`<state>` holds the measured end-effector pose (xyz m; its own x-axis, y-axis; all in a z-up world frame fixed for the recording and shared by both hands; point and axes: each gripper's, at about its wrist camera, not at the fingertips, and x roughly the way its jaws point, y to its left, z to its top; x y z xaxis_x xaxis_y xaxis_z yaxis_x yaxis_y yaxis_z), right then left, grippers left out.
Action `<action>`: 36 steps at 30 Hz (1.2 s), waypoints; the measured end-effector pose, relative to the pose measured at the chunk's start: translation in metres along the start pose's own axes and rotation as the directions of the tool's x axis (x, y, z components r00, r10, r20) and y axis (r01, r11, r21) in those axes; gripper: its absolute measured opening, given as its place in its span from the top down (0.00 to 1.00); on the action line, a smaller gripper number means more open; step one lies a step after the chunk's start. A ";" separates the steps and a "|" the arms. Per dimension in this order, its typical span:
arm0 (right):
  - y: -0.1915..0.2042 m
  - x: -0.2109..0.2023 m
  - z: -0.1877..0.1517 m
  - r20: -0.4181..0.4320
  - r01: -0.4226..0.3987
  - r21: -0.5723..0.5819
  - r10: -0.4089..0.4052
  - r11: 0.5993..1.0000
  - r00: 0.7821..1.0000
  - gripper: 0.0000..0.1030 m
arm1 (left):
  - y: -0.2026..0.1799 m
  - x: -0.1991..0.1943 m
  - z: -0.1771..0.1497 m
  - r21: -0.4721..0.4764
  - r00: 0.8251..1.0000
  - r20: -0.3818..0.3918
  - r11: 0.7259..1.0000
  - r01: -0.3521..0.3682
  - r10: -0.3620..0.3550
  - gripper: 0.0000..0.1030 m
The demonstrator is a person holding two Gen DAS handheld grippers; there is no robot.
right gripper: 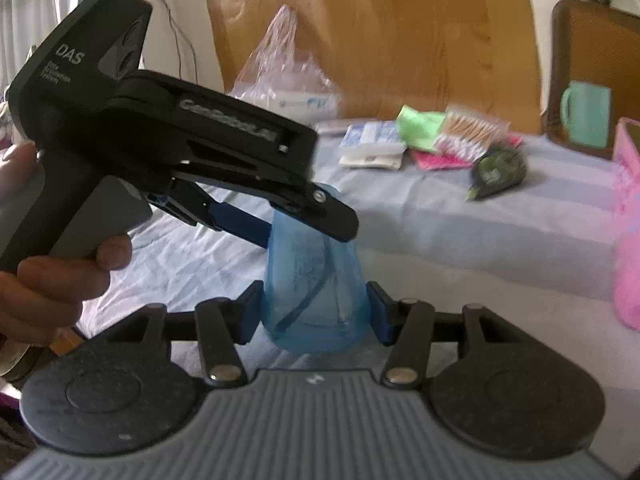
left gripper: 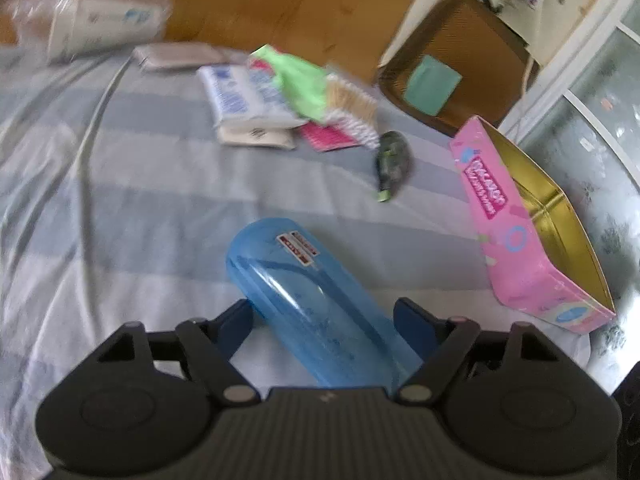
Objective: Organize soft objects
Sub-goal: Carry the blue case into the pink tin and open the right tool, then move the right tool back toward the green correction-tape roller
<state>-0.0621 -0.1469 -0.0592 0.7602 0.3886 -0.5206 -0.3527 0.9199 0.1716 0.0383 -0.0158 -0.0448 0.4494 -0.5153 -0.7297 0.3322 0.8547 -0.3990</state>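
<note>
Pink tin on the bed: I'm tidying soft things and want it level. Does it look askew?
Yes. The pink tin sits open and tilted at the bed's edge, its far end lower, with nothing inside.

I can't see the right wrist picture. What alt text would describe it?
A hand-held gripper has a clear blue case between its fingers, while a second one reaches the case from the left. Behind, packets and cotton swabs lie on a striped sheet.
</note>
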 end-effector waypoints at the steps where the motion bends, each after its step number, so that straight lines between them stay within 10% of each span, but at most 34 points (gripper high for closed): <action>1: -0.003 -0.005 0.002 0.027 0.011 0.000 -0.011 1.000 1.000 0.45 | -0.011 -0.004 0.004 0.027 1.000 0.015 1.000 0.005 -0.005 0.26; 6: -0.027 -0.049 0.023 0.210 0.155 -0.033 -0.145 0.987 0.967 0.45 | -0.082 -0.020 0.039 0.195 0.992 0.098 0.979 0.064 -0.084 0.29; 15: -0.116 -0.114 0.027 0.293 0.518 0.051 -0.508 0.854 0.810 0.45 | -0.244 0.045 0.056 0.503 0.966 0.075 0.846 0.176 -0.246 0.31; 23: -0.164 -0.127 0.006 0.296 0.611 0.126 -0.618 0.781 0.728 0.23 | -0.252 0.078 0.045 0.492 0.977 0.060 0.857 0.152 -0.207 0.22; 30: -0.203 -0.150 0.012 0.517 0.720 0.284 -0.734 0.633 0.441 0.14 | -0.192 0.025 0.051 0.430 0.960 0.251 0.903 0.008 -0.128 0.10; 32: -0.218 -0.143 0.017 0.526 0.729 0.270 -0.731 0.629 0.435 0.14 | -0.177 0.017 0.051 0.401 0.960 0.263 0.916 -0.013 -0.102 0.08; 36: -0.235 -0.126 0.023 0.462 0.724 0.191 -0.711 0.663 0.529 0.15 | -0.150 0.017 0.050 0.345 0.962 0.268 0.937 -0.057 -0.041 0.07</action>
<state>-0.0627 -0.4113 -0.0146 0.9056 -0.4240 -0.0109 0.4207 0.9012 -0.1038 0.0373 -0.1555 0.0303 0.6416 -0.5476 -0.5372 0.5718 0.8082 -0.1410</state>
